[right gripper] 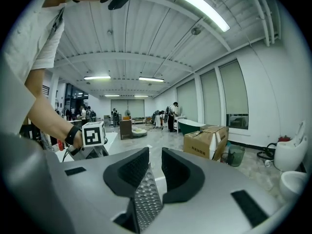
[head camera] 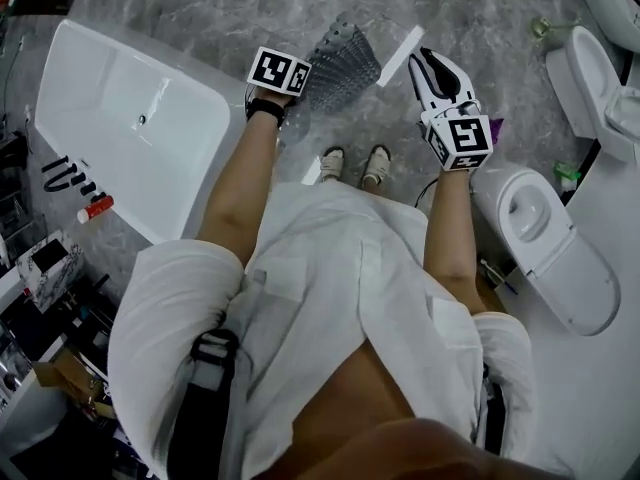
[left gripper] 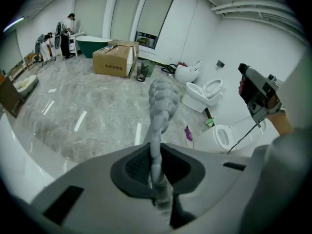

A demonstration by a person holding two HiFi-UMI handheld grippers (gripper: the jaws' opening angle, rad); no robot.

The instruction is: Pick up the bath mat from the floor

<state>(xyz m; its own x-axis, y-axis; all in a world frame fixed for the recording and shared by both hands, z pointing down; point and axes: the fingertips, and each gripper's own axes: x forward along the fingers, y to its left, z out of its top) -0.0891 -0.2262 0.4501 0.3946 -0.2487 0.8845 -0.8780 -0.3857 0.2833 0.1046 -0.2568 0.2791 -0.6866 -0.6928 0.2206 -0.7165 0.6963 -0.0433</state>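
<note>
The person is standing on the marble floor [head camera: 300, 8] between a white bathtub [head camera: 130, 118] and a toilet [head camera: 545, 238], and the bath mat [head camera: 340, 63] is hanging in the air ahead of the shoes [head camera: 350, 164], no longer lying on the floor. The left gripper [head camera: 287, 78] is pinching it: in the left gripper view its jaws are standing almost together on a bunched grey fold, and the rest of the mat is reaching out beyond them over the floor. The right gripper [head camera: 432, 68] is pointing outward beside it; in the right gripper view its jaws are standing narrow, with a dotted strip of the mat wedged between them and lying against both pads, so it seems to be gripping too, though less firmly. Judging by this, the lifting is essentially done, since the mat is showing clear of the floor along all its visible length. What is looking left is only raising and steadying it.
</note>
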